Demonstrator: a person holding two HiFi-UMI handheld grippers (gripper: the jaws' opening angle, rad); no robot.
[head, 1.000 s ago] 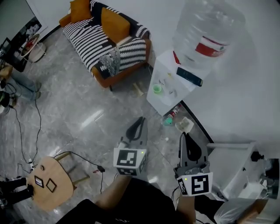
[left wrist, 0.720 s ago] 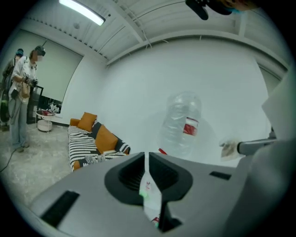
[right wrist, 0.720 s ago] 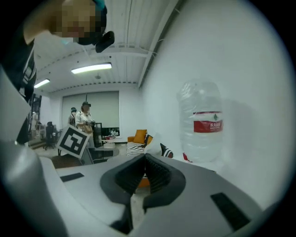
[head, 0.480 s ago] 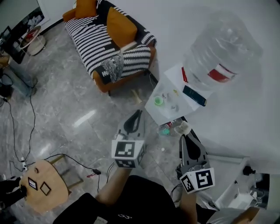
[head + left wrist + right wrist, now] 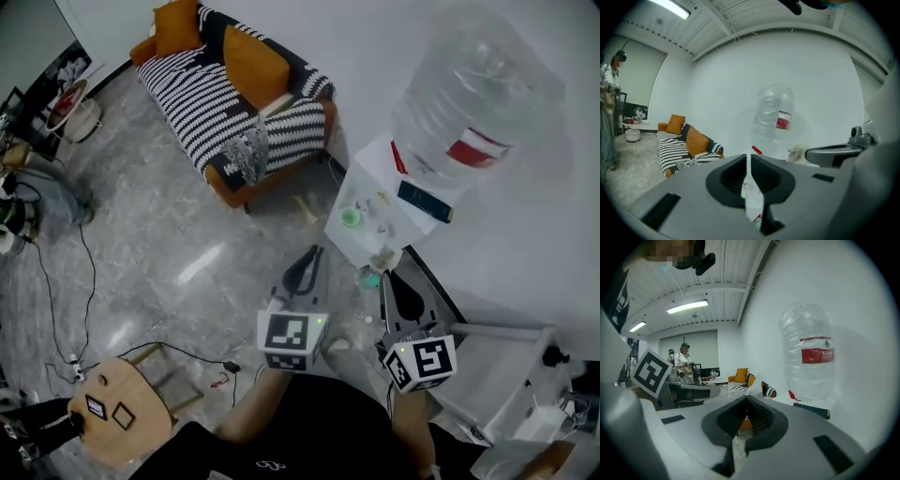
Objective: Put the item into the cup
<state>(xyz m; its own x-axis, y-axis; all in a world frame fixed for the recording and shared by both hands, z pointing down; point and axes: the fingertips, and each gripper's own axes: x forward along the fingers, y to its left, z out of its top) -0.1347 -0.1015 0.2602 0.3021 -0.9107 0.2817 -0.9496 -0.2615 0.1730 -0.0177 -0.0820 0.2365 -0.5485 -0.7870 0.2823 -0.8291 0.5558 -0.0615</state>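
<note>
— Fingers?
— On the left gripper (image 5: 749, 157), pressed together, empty; on the right gripper (image 5: 747, 397), pinching a crumpled white wad (image 5: 754, 383).
— The cup (image 5: 352, 217)?
— Green, on the water dispenser (image 5: 371, 183) top, near its edge, apart from the wad.

Two grippers in play: left gripper (image 5: 313, 253), right gripper (image 5: 386, 275). One pale item (image 5: 384, 258) between them and the surface. Far right: one big water bottle (image 5: 473, 103), one green cup (image 5: 352, 217), one dark book (image 5: 424, 202). Far left: one striped sofa (image 5: 202, 89), two orange cushions (image 5: 174, 22) (image 5: 251, 56), one patterned pillow (image 5: 248, 150). Near left: one wooden stool (image 5: 117, 412).
</note>
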